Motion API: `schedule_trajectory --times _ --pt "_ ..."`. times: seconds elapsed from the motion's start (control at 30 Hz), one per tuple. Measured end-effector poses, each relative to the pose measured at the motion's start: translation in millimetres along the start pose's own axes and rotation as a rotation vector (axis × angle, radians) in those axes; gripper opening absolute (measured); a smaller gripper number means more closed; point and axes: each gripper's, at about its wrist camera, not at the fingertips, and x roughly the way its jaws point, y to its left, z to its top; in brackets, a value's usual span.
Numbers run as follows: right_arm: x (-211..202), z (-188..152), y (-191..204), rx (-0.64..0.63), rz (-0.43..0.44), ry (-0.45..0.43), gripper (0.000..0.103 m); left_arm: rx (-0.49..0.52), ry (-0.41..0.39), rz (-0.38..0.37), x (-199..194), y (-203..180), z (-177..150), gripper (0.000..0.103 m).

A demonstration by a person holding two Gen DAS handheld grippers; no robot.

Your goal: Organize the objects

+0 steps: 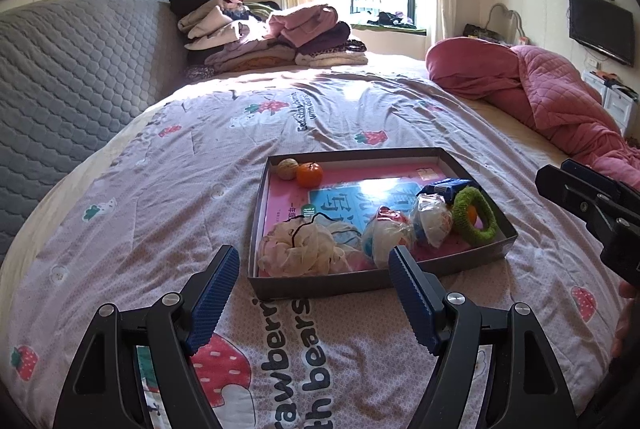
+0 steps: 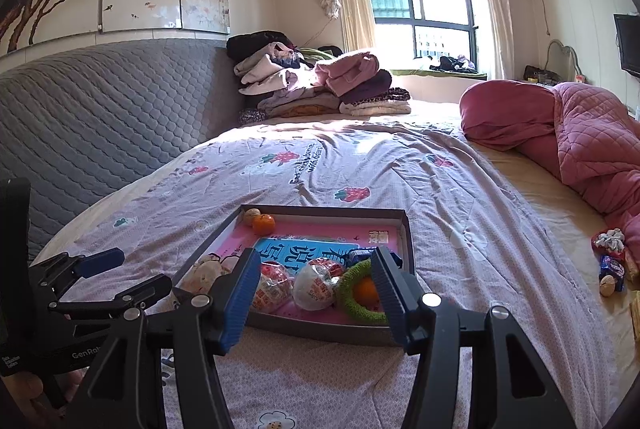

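A shallow grey tray (image 1: pixel 352 283) lies on the bed's strawberry-print quilt (image 1: pixel 168 213). It holds a walnut (image 1: pixel 288 169), an orange (image 1: pixel 309 174), a cream mesh puff (image 1: pixel 300 249), two wrapped balls (image 1: pixel 386 235), a blue packet (image 1: pixel 448 187) and a green ring (image 1: pixel 476 215) on a pink book. My left gripper (image 1: pixel 313 255) hovers open and empty before the tray's near left corner. My right gripper (image 2: pixel 314 257) hangs open and empty over the tray's (image 2: pixel 408 241) near edge, with the wrapped balls (image 2: pixel 316 287) and green ring (image 2: pixel 352 303) beyond its fingers.
Loose wrapped sweets and a walnut (image 2: pixel 607 287) lie on the bed's right side beside a pink duvet (image 2: pixel 580 133). Folded clothes (image 2: pixel 320 81) are stacked at the far end. A grey padded headboard (image 2: pixel 100 117) runs along the left.
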Motion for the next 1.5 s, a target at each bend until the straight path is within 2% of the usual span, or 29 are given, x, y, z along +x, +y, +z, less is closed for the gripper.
schedule_trajectory --times 0.57,1.5 --pt "21.6 -21.4 -2.5 0.009 -0.013 0.056 0.057 -0.020 0.038 0.022 18.1 0.3 -12.3 0.078" --pt "32.0 -40.1 -9.0 0.044 -0.030 0.080 0.058 -0.021 0.054 0.024 32.2 -0.3 -27.4 0.078"
